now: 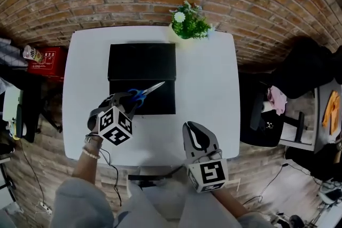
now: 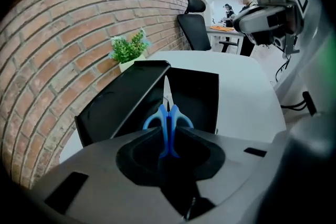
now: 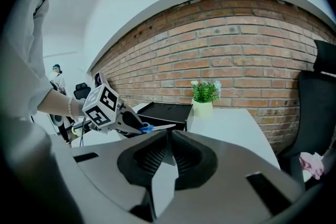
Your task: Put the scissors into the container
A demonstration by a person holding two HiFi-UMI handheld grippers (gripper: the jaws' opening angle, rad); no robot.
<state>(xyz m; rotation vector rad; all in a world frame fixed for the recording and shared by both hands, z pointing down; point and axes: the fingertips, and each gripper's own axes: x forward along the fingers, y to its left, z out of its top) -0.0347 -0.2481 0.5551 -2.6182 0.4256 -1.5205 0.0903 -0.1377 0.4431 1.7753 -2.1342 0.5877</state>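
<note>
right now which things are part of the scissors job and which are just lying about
In the job: scissors, left gripper shut on them, open black container.
Lying about: potted plant, idle right gripper, red box beside the table.

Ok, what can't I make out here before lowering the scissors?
Container interior: black and unlit in all views; contents can't be told.
Scissors handles: left gripper view, lower part hidden inside the left tongs.
Table near edge: head view, partly covered by the left forearm.
</note>
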